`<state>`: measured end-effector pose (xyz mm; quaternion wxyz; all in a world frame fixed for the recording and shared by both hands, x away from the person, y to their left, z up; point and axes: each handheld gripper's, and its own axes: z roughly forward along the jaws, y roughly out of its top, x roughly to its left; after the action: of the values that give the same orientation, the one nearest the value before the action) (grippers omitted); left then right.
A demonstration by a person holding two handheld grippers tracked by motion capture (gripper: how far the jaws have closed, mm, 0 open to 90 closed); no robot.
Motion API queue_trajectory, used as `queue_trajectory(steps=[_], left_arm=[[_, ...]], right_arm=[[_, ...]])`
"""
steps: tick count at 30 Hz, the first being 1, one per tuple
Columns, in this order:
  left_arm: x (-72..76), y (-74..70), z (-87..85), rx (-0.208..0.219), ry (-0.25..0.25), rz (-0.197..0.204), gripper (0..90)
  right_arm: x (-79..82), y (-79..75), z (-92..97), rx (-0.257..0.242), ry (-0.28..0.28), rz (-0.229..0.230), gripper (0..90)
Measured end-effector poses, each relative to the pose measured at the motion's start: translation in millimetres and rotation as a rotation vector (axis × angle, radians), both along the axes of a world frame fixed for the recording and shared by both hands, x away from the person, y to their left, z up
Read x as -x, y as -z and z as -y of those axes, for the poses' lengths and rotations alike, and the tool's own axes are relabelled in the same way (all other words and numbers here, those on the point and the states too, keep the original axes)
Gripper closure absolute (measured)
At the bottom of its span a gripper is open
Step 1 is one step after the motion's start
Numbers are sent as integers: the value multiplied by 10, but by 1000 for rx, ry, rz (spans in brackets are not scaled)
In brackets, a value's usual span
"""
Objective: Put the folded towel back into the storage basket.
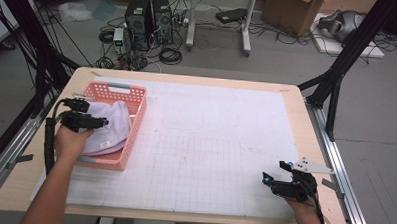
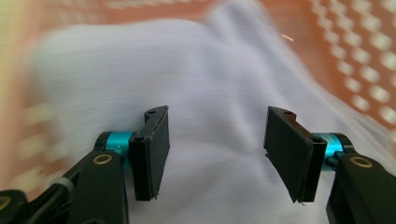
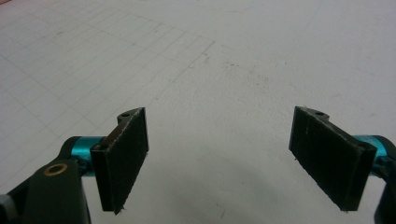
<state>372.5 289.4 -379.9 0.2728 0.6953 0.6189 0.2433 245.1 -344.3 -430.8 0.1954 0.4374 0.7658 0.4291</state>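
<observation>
A pale lavender-white cloth point(image 1: 110, 131) lies bunched in a pink plastic basket point(image 1: 116, 87) at the table's left side. My left gripper point(image 1: 104, 122) hovers just over the cloth, pointing right, with a hand behind it. In the left gripper view the cloth point(image 2: 187, 70) spreads behind the jaws, the basket's point(image 2: 369, 51) holed wall shows at the right, and my left gripper point(image 2: 217, 116) stands open with nothing pinched. My right gripper point(image 1: 275, 172) rests near the table's front right corner. It is open over the bare gridded mat point(image 3: 233, 46), as the right gripper point(image 3: 222, 114) view shows.
A white gridded mat point(image 1: 210, 142) covers most of the wooden table point(image 1: 297, 103). Black frame posts point(image 1: 338, 72) stand at both sides of the table. On the floor beyond it are computer towers point(image 1: 149, 20), cables and a cardboard box point(image 1: 290, 12).
</observation>
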Motion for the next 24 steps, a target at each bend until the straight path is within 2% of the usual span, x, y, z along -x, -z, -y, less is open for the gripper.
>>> queue_trajectory(steps=[1,3,6,10,12,14,16,19,22,24], left_arm=[[6,-3,-23,13,-34,3,389],[9,-9,-32,0,-62,8,379],[-61,45,-14,18,-44,-58,330],[-167,163,19,48,-9,-131,317],[-210,216,39,39,12,-146,298],[-248,257,52,42,15,-144,268],[-273,292,76,11,30,-144,259],[-288,320,110,-43,63,-126,349],[-273,316,120,-51,117,-93,514],[-256,311,107,-52,174,-74,583]], right_arm=[[-3,2,-7,2,0,0,187],[-3,4,-21,5,-5,-3,187],[-4,8,-30,5,-8,-7,187],[-5,14,-29,6,-10,-7,187],[-2,11,-23,4,-9,-10,187],[-5,11,-12,3,-8,-7,187],[-8,13,-6,1,-6,-9,187],[-13,22,0,2,-6,-11,187],[-14,21,6,2,-6,-10,187],[-18,21,11,6,-7,-3,187]])
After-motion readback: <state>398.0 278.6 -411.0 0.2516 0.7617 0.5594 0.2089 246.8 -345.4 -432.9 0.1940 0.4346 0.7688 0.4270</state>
